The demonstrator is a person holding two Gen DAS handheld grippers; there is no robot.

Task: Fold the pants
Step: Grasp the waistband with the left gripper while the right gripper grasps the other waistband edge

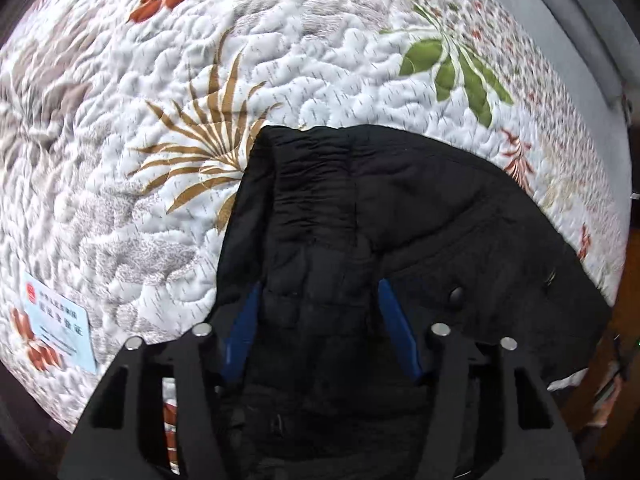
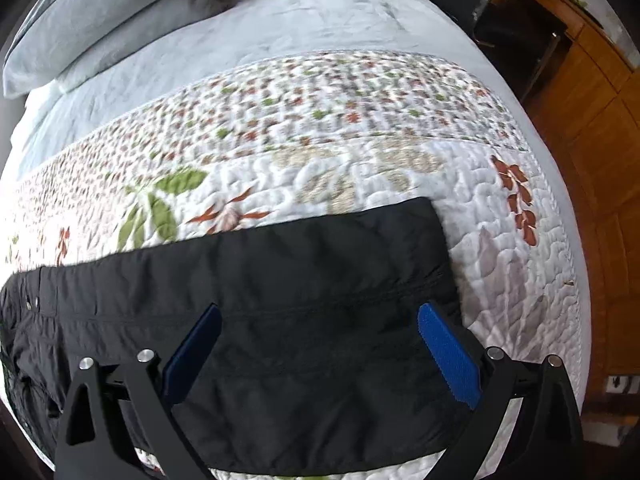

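Observation:
Black pants (image 1: pixel 400 208) lie on a floral quilted bedspread (image 1: pixel 160 120). In the left wrist view the gathered waistband end bunches up between the blue pads of my left gripper (image 1: pixel 320 296), whose jaws stand partly apart around a thick fold of fabric. In the right wrist view the pants (image 2: pixel 300 272) lie folded flat, with a straight edge at the upper right. My right gripper (image 2: pixel 320 320) is wide open just above the fabric, with one blue pad (image 2: pixel 448 356) near the right edge of the pants.
A light blue card (image 1: pixel 60 320) lies on the quilt at the left. Grey pillows (image 2: pixel 100 20) and a pale sheet (image 2: pixel 280 20) lie at the far end of the bed. A wooden floor (image 2: pixel 592 160) and wooden furniture are to the right of the bed.

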